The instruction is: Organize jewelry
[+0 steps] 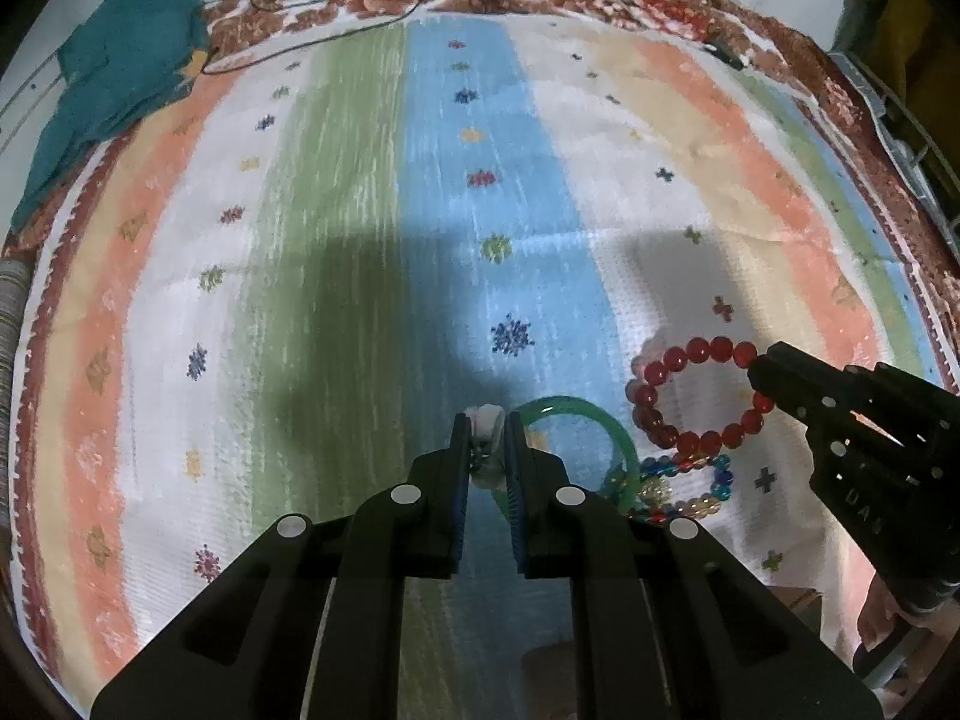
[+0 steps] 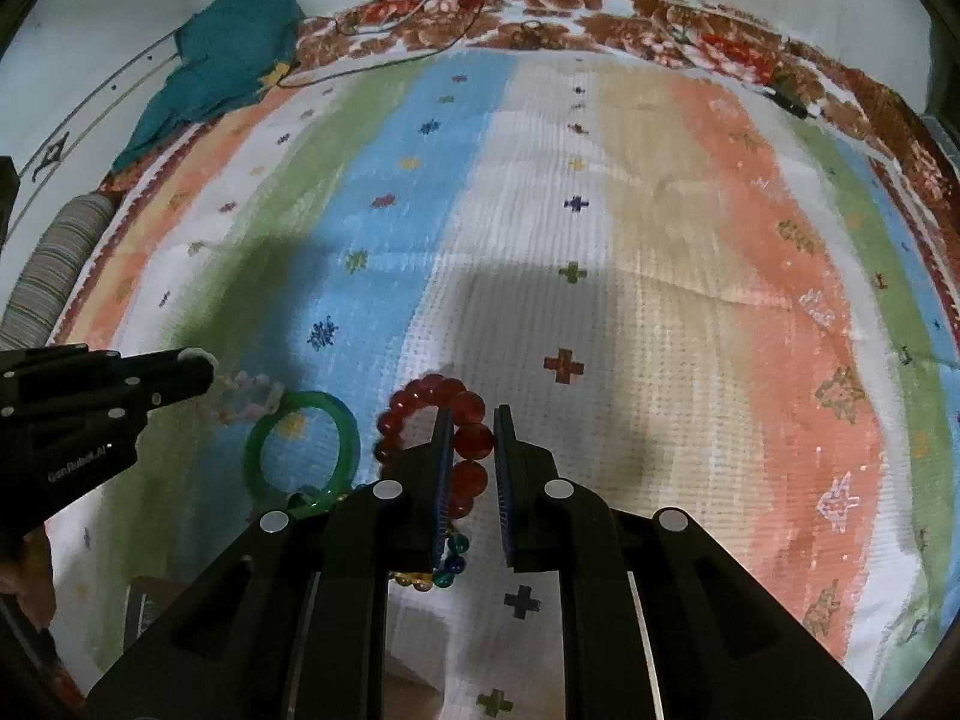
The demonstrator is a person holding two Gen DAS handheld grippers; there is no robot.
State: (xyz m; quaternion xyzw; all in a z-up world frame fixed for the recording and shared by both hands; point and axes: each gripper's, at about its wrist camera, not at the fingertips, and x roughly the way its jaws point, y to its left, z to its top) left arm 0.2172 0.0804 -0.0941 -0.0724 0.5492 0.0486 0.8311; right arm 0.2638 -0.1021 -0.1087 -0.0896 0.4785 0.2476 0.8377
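Note:
My left gripper (image 1: 486, 420) is shut on a pale white-pink bead bracelet (image 1: 487, 427), which also shows in the right wrist view (image 2: 249, 393) trailing from its tip (image 2: 201, 363). A green bangle (image 1: 591, 429) (image 2: 300, 450) lies just right of it on the striped cloth. My right gripper (image 2: 468, 414) is shut on a red bead bracelet (image 2: 471, 441); in the left wrist view its tip (image 1: 759, 375) meets the red ring (image 1: 690, 396). A multicoloured bead bracelet (image 1: 690, 486) (image 2: 447, 564) lies below the red one, partly hidden.
The jewelry lies on a striped cloth (image 2: 630, 276) with small cross motifs and a brown floral border. A teal garment (image 1: 114, 78) lies at the far left corner. A thin cable (image 2: 432, 30) runs along the far border. A striped roll (image 2: 54, 264) sits at the left edge.

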